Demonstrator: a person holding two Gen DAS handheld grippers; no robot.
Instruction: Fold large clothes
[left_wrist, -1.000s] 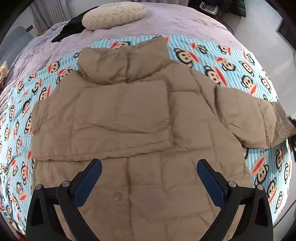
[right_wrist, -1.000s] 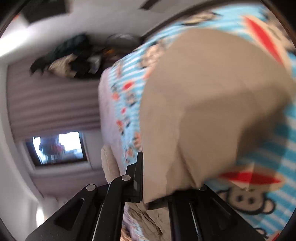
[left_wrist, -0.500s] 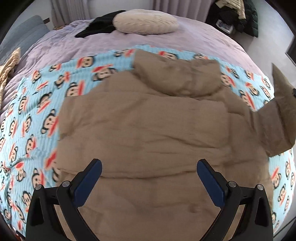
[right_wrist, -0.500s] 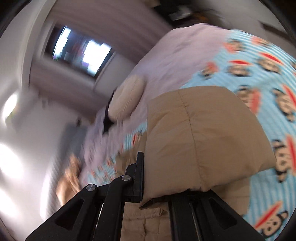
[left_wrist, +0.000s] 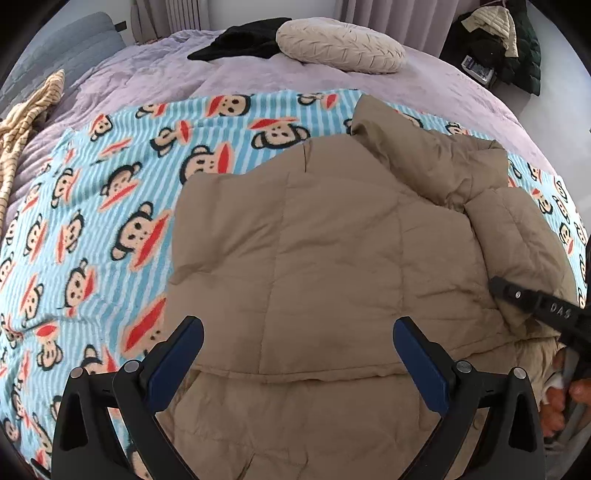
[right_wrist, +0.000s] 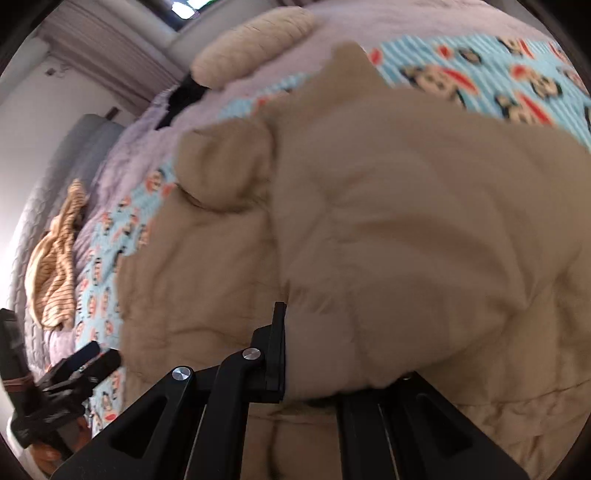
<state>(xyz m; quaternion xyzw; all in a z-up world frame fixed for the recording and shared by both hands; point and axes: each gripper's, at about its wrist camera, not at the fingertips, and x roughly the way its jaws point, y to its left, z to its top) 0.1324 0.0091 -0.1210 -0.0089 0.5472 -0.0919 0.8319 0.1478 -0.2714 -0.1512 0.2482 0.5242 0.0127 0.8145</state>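
Jacket (left_wrist: 332, 258) lies under and ahead of my left gripper (left_wrist: 297, 354), on the blanket (left_wrist: 92, 221), which spreads to my left. Sleeve (left_wrist: 517, 240) lies on the jacket to my right, at my right gripper (left_wrist: 496, 286). Pillow (left_wrist: 340, 44) far ahead; striped cloth (left_wrist: 26, 110) far left.

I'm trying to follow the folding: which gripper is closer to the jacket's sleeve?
Right. The right gripper is shut on the sleeve, laying it over the jacket. The left gripper hangs open over the jacket's body, apart from the sleeve.
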